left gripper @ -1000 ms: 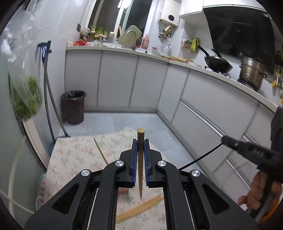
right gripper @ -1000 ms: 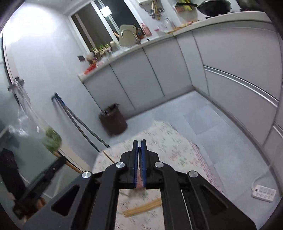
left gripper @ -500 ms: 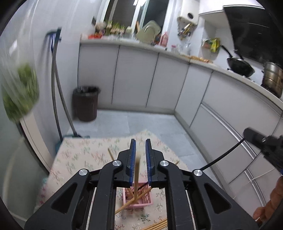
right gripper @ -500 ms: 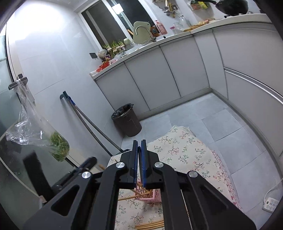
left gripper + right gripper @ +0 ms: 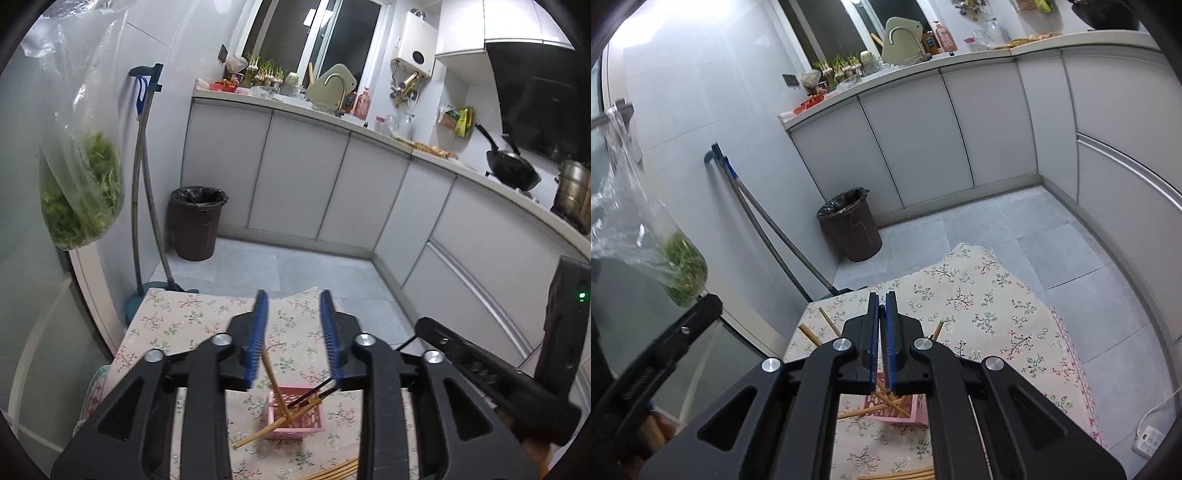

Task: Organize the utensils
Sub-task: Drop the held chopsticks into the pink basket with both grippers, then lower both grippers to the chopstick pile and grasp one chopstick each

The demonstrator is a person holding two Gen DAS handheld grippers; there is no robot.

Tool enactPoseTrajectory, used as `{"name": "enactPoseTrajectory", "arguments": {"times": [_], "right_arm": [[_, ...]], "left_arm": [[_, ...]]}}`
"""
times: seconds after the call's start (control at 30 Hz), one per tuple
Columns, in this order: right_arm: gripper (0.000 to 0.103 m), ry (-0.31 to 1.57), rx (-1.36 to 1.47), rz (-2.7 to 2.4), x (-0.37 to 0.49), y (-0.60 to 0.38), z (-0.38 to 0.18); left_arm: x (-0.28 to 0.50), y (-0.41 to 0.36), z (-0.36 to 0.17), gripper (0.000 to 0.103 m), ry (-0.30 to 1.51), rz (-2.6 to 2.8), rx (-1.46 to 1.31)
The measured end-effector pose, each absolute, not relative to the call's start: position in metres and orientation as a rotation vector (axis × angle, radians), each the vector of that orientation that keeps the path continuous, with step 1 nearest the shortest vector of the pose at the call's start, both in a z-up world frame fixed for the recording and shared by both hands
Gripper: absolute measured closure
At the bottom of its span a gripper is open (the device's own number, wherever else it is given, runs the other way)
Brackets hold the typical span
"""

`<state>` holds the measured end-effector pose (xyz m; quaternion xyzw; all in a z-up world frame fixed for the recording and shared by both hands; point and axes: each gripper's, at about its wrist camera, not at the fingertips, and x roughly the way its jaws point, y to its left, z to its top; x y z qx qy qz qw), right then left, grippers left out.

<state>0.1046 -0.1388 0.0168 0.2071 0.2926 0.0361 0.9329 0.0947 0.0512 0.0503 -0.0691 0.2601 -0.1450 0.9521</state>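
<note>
A pink slotted basket (image 5: 312, 421) stands on the floral tablecloth (image 5: 177, 317) and holds several wooden and dark chopsticks (image 5: 275, 384) leaning at angles. My left gripper (image 5: 294, 306) is open and empty, above and just behind the basket. My right gripper (image 5: 882, 306) is shut with nothing seen between its pads, also above the basket (image 5: 916, 406). More loose chopsticks (image 5: 332, 470) lie on the cloth near the front edge; they also show in the right wrist view (image 5: 905, 472).
The small table stands in a kitchen. A brown waste bin (image 5: 195, 221) and a mop (image 5: 147, 177) stand beyond it by the wall. A bag of greens (image 5: 81, 192) hangs at the left. Grey cabinets (image 5: 332, 192) run along the back and right.
My left gripper held a chopstick upright, lowered it over the basket and opened; the chopstick now leans in the basket. Both grippers have risen and tilted back. The right stayed shut.
</note>
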Motion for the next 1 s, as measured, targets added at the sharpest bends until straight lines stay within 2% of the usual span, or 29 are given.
{"name": "enactPoseTrajectory", "arguments": {"times": [0.17,0.2,0.27,0.43,0.5,0.53,0.57,0.6,0.63,0.67,0.7,0.77,1.0], "right_arm": [[0.094,0.626,0.35,0.071,0.107,-0.125,0.009],[0.088,0.622,0.337,0.066,0.105,-0.124,0.011],[0.074,0.602,0.322,0.042,0.097,-0.125,0.014],[0.074,0.596,0.283,-0.007,0.081,-0.131,0.015],[0.072,0.594,0.266,-0.031,0.073,-0.134,0.013],[0.07,0.592,0.26,-0.039,0.07,-0.135,0.013],[0.064,0.587,0.248,-0.056,0.065,-0.136,0.012],[0.051,0.582,0.243,-0.067,0.062,-0.137,0.011],[0.043,0.574,0.239,-0.085,0.057,-0.139,0.01],[0.032,0.559,0.239,-0.109,0.051,-0.141,0.009],[0.025,0.543,0.24,-0.132,0.045,-0.142,0.007],[0.02,0.529,0.228,-0.182,0.036,-0.146,0.004],[0.008,0.558,0.228,-0.273,0.016,-0.162,-0.016]], "left_arm": [[0.094,0.049,0.043,0.065,0.551,-0.253,-0.105],[0.094,0.048,0.042,0.062,0.555,-0.246,-0.101],[0.089,0.045,0.04,0.047,0.548,-0.222,-0.08],[0.078,0.03,0.032,0.046,0.545,-0.166,0.018],[0.073,0.027,0.03,0.041,0.545,-0.158,0.03],[0.07,0.027,0.028,0.034,0.54,-0.149,0.039],[0.067,0.026,0.027,0.026,0.529,-0.141,0.045],[0.062,0.025,0.026,0.022,0.517,-0.134,0.047],[0.059,0.025,0.025,0.019,0.509,-0.13,0.048],[0.057,0.025,0.025,0.018,0.508,-0.128,0.05],[0.055,0.024,0.024,0.017,0.511,-0.125,0.052],[0.051,0.023,0.02,0.009,0.522,-0.117,0.057],[0.036,0.018,0.003,0.007,0.542,-0.111,0.074]]}}
